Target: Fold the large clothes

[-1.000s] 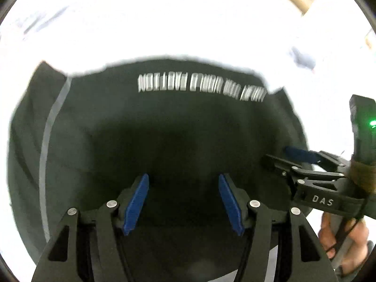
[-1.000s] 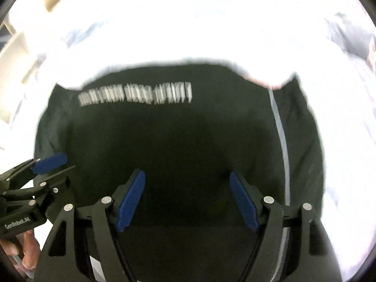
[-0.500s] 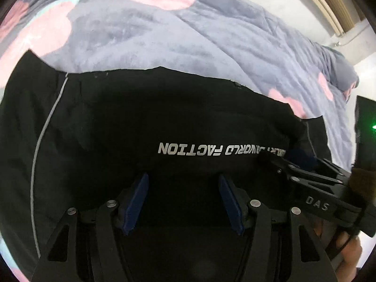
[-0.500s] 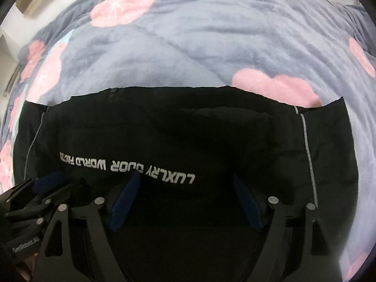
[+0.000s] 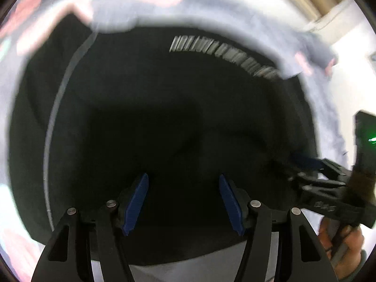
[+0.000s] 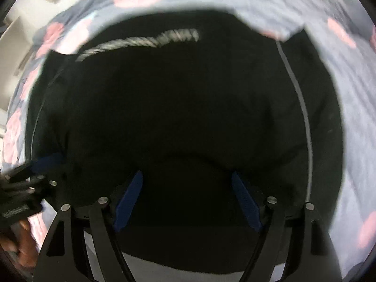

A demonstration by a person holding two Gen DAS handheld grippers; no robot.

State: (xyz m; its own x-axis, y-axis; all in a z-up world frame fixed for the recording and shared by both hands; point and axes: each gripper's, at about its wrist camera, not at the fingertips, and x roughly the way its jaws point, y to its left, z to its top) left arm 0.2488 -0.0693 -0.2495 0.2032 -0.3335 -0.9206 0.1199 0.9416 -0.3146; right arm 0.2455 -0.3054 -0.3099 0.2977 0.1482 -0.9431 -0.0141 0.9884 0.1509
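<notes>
the black garment (image 5: pixel 178 122) lies spread on a grey quilt with pink blotches (image 6: pixel 352 122); it fills most of both wrist views, dark and blurred by motion; a row of white lettering (image 5: pixel 223 54) runs near its far edge, too smeared to read; a thin pale stripe (image 5: pixel 56 117) curves down its left side in the left wrist view, and a like stripe (image 6: pixel 303 117) runs down its right side in the right wrist view; the near hem ends just under the fingers, with quilt showing below it; the left gripper (image 5: pixel 183 204) points steeply down over the near part of the cloth, its blue pads (image 5: pixel 137 202) standing apart with only dark fabric seen in the gap, nothing pinched; the right gripper (image 6: pixel 186 202) hangs likewise over the near hem, its jaws wider and parted, no fold caught between them; each gripper shows at the edge of the other's view, held by a person's hand (image 5: pixel 343 246); whether any fingertip touches the cloth cannot be told.
</notes>
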